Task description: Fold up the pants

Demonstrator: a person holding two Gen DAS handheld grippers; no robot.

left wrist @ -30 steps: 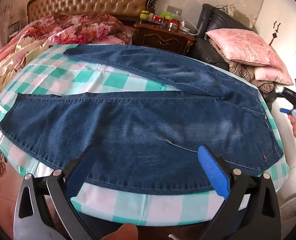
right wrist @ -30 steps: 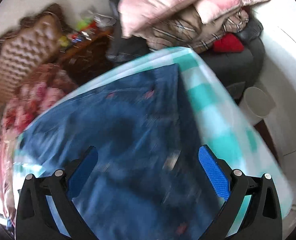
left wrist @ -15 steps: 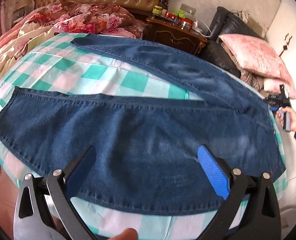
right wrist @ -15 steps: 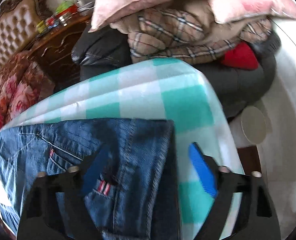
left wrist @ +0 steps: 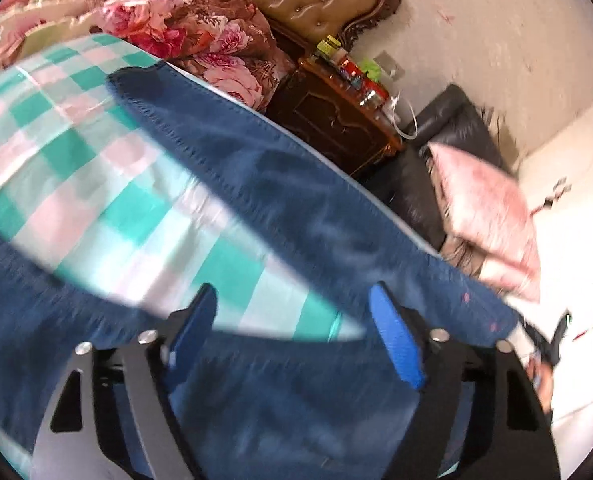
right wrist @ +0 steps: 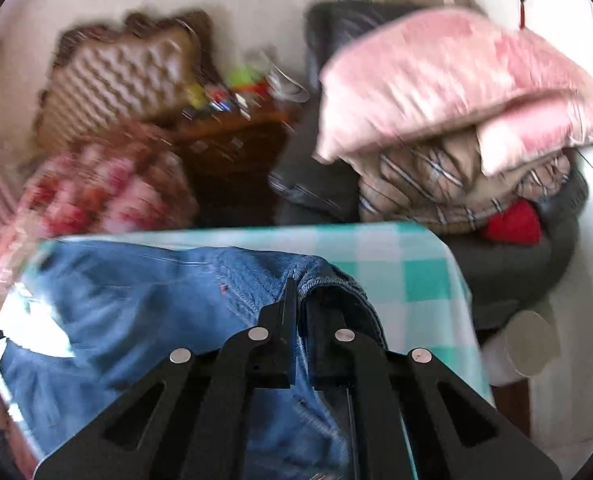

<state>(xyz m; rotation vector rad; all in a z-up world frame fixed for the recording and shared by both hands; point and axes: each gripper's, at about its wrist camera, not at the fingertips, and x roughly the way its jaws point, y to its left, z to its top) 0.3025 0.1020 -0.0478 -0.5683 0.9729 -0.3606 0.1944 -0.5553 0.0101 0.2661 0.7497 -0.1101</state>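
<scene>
Right claw (right wrist: 301,292): closed on a raised fold of the jeans (right wrist: 144,320) at the waistband end, near the edge of the checked surface (right wrist: 408,264). Left claw (left wrist: 292,320): spread open above the crotch area, gripping nothing. Only the left view shows both legs (left wrist: 256,160) spread flat in a V. Only the right view shows the pinched waistband and the pink pillow (right wrist: 448,76) stack beyond.

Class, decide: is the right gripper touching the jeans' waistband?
Touching. The right wrist view shows the right gripper with its jaws closed on a bunched fold of the jeans' waistband, denim pinched between them.
</scene>
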